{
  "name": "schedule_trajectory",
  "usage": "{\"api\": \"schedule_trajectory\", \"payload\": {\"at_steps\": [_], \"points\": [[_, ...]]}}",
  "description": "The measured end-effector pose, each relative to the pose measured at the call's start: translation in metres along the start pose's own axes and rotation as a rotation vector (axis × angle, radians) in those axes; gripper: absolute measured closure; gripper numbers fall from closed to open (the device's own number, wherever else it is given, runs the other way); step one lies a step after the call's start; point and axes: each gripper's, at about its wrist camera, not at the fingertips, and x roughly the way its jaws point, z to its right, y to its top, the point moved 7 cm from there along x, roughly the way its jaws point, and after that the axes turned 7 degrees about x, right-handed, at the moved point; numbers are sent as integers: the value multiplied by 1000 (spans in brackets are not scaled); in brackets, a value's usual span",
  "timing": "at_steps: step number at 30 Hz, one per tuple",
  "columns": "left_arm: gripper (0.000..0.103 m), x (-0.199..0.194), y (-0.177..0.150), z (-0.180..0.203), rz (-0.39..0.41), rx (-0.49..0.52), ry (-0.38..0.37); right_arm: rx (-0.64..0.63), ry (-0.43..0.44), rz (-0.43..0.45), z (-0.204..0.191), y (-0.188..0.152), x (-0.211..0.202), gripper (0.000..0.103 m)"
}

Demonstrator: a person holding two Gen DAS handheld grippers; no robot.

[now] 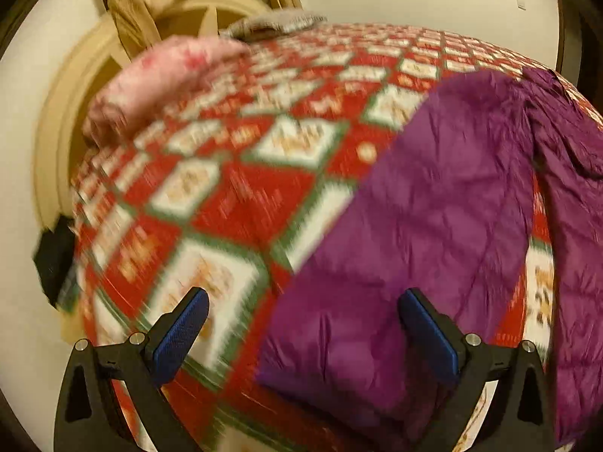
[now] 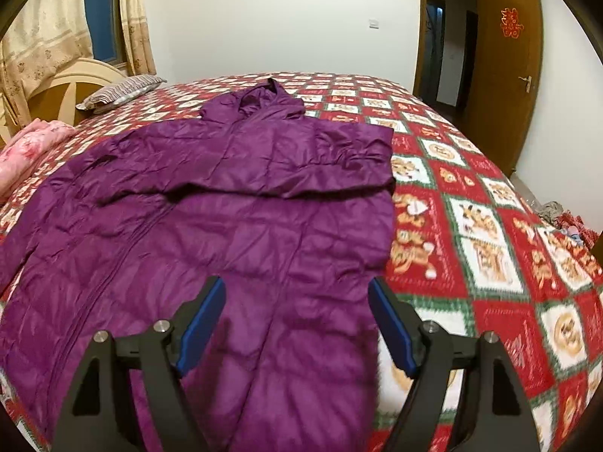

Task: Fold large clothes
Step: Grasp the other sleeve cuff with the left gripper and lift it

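Purple jacket (image 2: 211, 226) flat, bedspread (image 2: 490, 226) bare rightward

A solid purple jacket (image 2: 233, 203) lies on a red bedspread (image 2: 490, 226) checked with white, green-edged squares bearing orange motifs. Upper left: a pink floral quilt (image 2: 30, 147), grey-striped pillow (image 2: 120, 90), beige patterned curtains (image 2: 45, 45).

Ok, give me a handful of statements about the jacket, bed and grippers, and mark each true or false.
1. The purple jacket lies spread on the patterned bedspread. True.
2. The right gripper is clamped on the jacket. False: its jaws stand apart, holding nothing.
3. One sleeve is folded across the jacket's chest. True.
4. The left gripper grips a pillow. False: it is open and empty.
5. The wooden door is closed. False: it stands open.
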Motion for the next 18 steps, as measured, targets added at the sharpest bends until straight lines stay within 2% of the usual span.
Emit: {"api": "schedule_trajectory", "payload": {"at_steps": [1,2,3,4,5,6,7,9,12,15,18], "points": [[2,1,-2,2,17,-28,-27,1,-1,4,-1,-1,-1,23],[8,2,1,6,30,-38,-47,4,-2,7,-1,0,-2,23],[36,-1,2,13,36,-37,-66,7,-2,10,-2,-2,-5,23],[59,-2,7,19,42,-32,-97,11,-3,14,-2,-2,-8,23],[73,-8,17,22,60,-8,-74,14,-3,22,-1,-1,-11,23],[93,-13,25,27,69,15,-55,16,-5,35,0,0,-15,23],[94,-22,40,27,100,38,-21,18,-9,45,2,1,-18,23],[96,-40,66,24,151,28,-4,27,-15,67,8,4,-24,23],[97,-89,119,30,299,58,46,49,-29,79,18,6,-27,23],[97,-127,157,59,391,119,-4,77,-38,84,29,7,-27,23],[97,-164,184,127,471,230,-73,100,-37,86,37,6,-27,23]]}}
